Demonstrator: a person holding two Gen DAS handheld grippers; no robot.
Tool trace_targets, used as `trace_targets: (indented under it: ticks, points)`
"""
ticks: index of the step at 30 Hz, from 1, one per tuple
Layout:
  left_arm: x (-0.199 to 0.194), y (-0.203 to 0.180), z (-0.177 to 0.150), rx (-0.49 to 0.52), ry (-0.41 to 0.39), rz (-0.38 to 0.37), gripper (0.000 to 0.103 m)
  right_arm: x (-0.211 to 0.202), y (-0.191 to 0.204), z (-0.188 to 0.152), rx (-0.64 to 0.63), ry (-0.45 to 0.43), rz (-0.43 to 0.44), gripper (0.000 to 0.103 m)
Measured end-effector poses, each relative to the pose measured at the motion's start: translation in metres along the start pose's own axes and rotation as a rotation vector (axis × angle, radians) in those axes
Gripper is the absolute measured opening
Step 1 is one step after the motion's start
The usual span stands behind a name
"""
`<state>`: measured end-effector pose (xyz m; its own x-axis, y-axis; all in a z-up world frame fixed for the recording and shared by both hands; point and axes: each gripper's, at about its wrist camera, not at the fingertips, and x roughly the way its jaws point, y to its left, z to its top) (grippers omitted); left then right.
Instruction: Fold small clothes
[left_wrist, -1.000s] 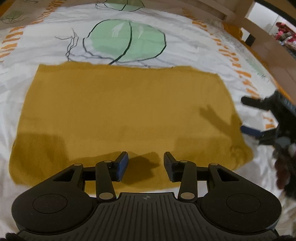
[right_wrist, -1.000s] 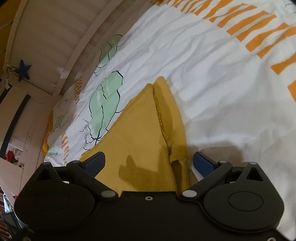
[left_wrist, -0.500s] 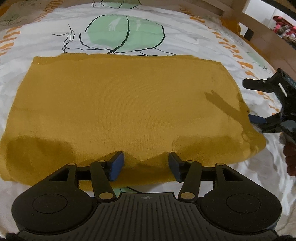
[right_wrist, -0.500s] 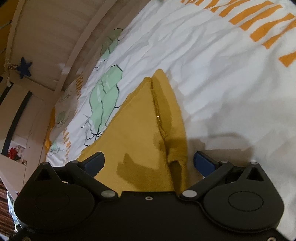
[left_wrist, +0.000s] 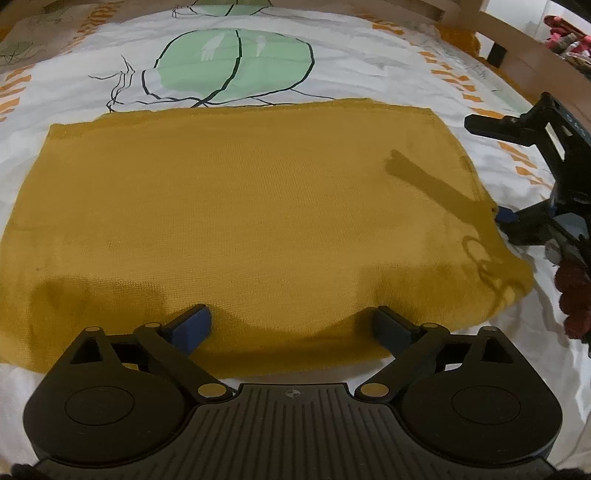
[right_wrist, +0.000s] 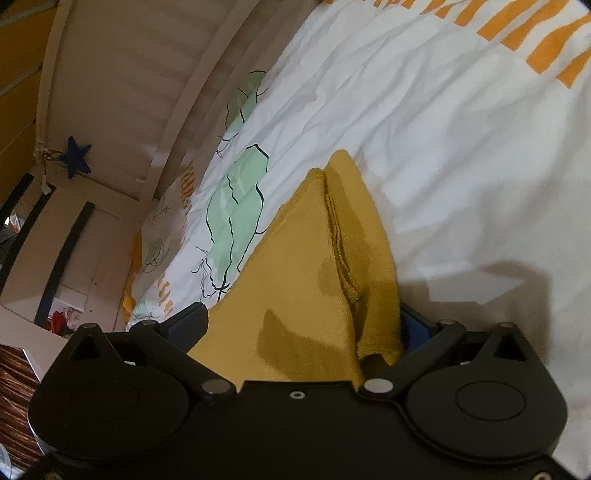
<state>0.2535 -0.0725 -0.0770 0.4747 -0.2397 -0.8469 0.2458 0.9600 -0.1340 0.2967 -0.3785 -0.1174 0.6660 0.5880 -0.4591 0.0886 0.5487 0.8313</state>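
Note:
A mustard-yellow knit garment (left_wrist: 251, 221) lies flat on the bed as a wide rectangle. My left gripper (left_wrist: 291, 325) is open wide at its near edge, the fingers resting on the cloth with the edge between them. My right gripper (right_wrist: 303, 325) is open at the garment's right edge (right_wrist: 347, 258), where folded layers and a hem lie between the fingers. The right gripper also shows in the left wrist view (left_wrist: 535, 173), its lower finger touching the cloth's right side.
The bed sheet (left_wrist: 369, 66) is white with green leaf prints and orange stripes. A wooden bed rail (left_wrist: 517, 40) runs along the far right. A slatted bed frame (right_wrist: 122, 92) and a blue star (right_wrist: 75, 160) stand beyond the bed.
My left gripper has opened much wider and moved closer along the garment's near edge. My right gripper has closed in on the right edge, cloth now between its fingers.

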Motion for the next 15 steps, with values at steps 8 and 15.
trace_targets:
  ticks: [8, 15]
  points:
    - [0.004, -0.004, 0.002, -0.002, 0.018, 0.006, 0.102, 0.002, 0.003, -0.001, -0.011, 0.0, -0.018, 0.103]
    - [0.01, -0.011, 0.008, 0.037, 0.055, 0.04, 0.102, 0.0, -0.004, -0.001, -0.015, 0.003, 0.026, 0.103]
